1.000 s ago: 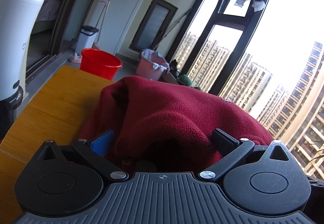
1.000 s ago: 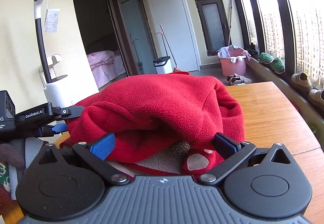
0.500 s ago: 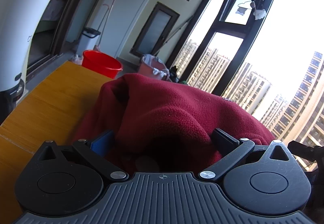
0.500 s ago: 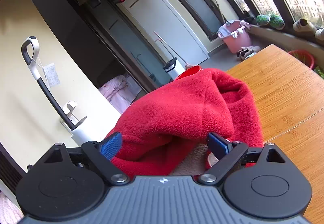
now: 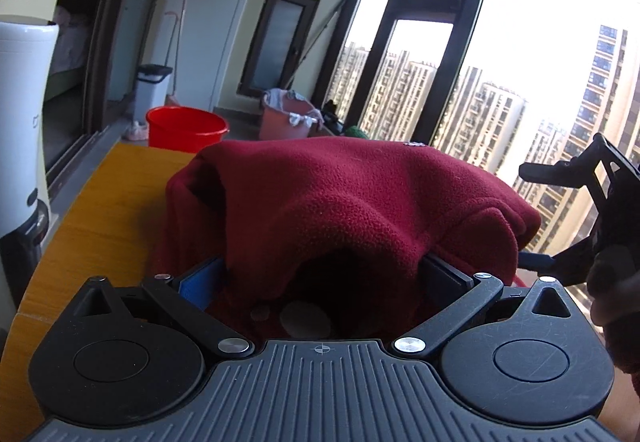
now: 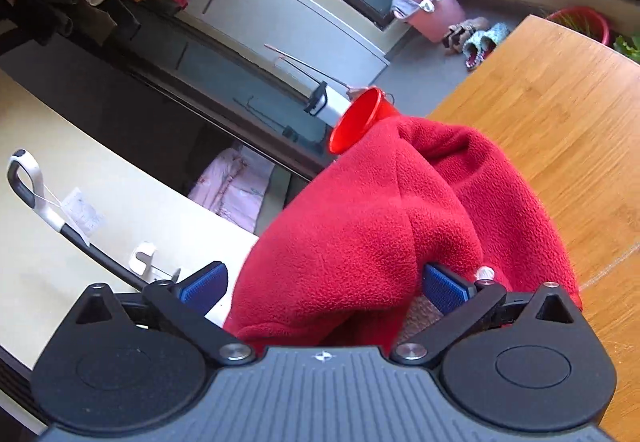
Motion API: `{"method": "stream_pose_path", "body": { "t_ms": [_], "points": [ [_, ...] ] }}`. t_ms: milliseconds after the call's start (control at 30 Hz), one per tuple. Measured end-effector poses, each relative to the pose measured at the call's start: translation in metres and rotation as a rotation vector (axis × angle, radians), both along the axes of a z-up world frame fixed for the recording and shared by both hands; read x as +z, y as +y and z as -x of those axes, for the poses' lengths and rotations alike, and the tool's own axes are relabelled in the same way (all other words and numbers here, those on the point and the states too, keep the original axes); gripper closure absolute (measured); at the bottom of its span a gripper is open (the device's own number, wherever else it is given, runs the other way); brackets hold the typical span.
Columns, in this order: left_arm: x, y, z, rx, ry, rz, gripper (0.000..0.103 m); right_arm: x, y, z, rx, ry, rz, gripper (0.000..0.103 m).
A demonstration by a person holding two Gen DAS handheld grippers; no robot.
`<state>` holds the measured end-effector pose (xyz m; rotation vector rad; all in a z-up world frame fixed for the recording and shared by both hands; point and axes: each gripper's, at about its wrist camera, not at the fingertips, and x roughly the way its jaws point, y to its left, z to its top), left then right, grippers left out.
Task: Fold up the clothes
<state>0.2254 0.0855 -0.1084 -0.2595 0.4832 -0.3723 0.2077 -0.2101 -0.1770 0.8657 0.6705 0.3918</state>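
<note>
Fleece garment red — bucket red — table orange-brown.

Harsh daylight through the window blows out the sky; strong fisheye bending at edges, interior dim

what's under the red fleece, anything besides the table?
The red fleece lies bunched on the wooden table. A tan inner lining shows at its near opening. Both grippers' fingers spread wide around the fabric. Anything beneath the heap is covered.
</note>
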Motion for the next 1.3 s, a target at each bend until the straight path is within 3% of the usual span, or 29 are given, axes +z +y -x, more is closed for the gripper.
{"method": "stream_pose_path", "body": {
  "t_ms": [100, 233, 333, 400, 467, 733, 833, 933, 967, 1133, 1200, 1300],
  "points": [
    [-0.004, 0.005, 0.000, 0.006, 0.022, 0.058, 0.000, -0.010, 0.014, -0.005, 0.046, 0.025, 0.013, 0.000],
    [-0.005, 0.010, 0.002, -0.003, 0.027, 0.040, 0.000, -0.013, 0.040, -0.034, 0.131, 0.032, -0.047, 0.002],
    [-0.004, 0.022, 0.007, 0.022, 0.025, 0.054, 0.000, 0.005, 0.054, -0.034, 0.142, -0.027, 0.045, 0.029],
    [-0.005, 0.034, 0.010, 0.033, 0.027, 0.104, 0.000, 0.015, 0.056, -0.021, 0.161, -0.086, 0.086, 0.043],
    [-0.004, 0.045, 0.011, 0.028, 0.039, 0.168, 0.000, 0.020, 0.056, -0.008, 0.182, -0.130, 0.116, 0.046],
    [0.009, 0.052, 0.017, 0.009, 0.019, 0.435, 0.000, -0.020, 0.047, 0.044, 0.193, -0.137, 0.168, 0.045],
    [0.010, 0.035, 0.014, 0.007, 0.050, 0.356, 0.000, -0.013, 0.058, 0.056, 0.168, -0.201, 0.306, 0.044],
    [0.004, 0.007, 0.011, 0.038, 0.053, 0.099, 0.000, -0.010, 0.061, 0.056, 0.169, -0.203, 0.328, 0.042],
    [0.001, 0.002, 0.011, 0.044, 0.031, 0.052, 0.000, -0.009, 0.062, 0.055, 0.168, -0.200, 0.334, 0.042],
    [-0.002, 0.005, 0.006, 0.062, 0.023, 0.068, 0.000, -0.007, 0.076, 0.048, 0.148, -0.227, 0.429, 0.031],
    [0.001, 0.004, 0.007, 0.077, 0.022, 0.058, 0.000, -0.006, 0.082, 0.045, 0.139, -0.242, 0.472, 0.022],
    [0.009, 0.003, 0.012, 0.095, 0.014, 0.043, 0.000, -0.008, 0.082, 0.042, 0.134, -0.233, 0.474, 0.019]
  ]
}}
